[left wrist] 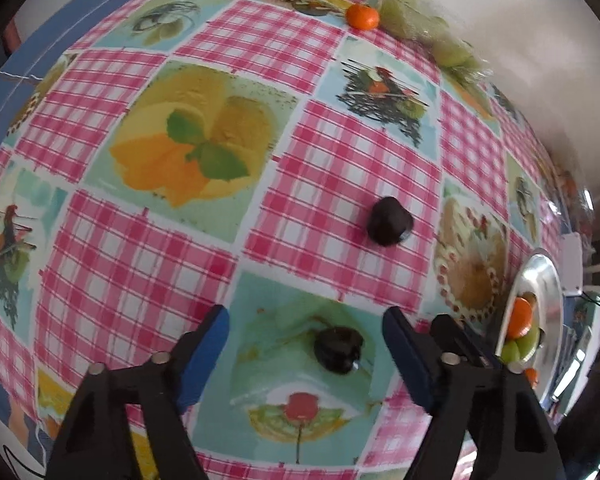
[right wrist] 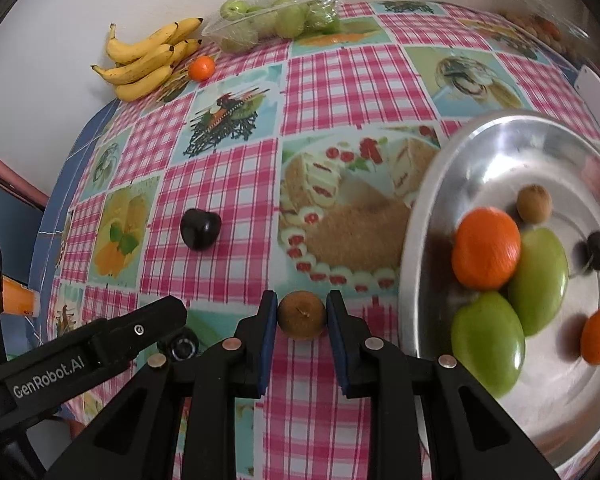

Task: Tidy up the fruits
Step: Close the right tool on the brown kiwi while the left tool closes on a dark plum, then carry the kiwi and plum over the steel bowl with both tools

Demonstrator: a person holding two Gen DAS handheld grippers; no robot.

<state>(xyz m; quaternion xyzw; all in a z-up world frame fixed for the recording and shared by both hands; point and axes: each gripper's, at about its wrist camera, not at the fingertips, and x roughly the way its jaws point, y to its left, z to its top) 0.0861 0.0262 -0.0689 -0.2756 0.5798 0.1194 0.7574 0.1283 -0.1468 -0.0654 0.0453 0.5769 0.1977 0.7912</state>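
My left gripper [left wrist: 306, 322] is open just above the table, with a dark plum [left wrist: 337, 349] between its fingers, nearer the right one. A second dark plum [left wrist: 389, 221] lies farther ahead; it also shows in the right wrist view [right wrist: 200, 228]. My right gripper [right wrist: 302, 310] is shut on a small brown fruit [right wrist: 301, 315] held at its fingertips, left of the steel plate [right wrist: 432, 184]. The plate holds two green apples [right wrist: 488, 354], two oranges [right wrist: 486, 254], a brown fruit [right wrist: 534, 203] and a dark plum [right wrist: 598, 250].
Bananas [right wrist: 148, 60], a loose orange [right wrist: 201, 68] and a plastic bag of green apples [right wrist: 276, 20] lie at the table's far edge by the wall. The left gripper's body [right wrist: 80, 356] sits close on the right gripper's left. A checked fruit-print cloth [right wrist: 228, 184] covers the table.
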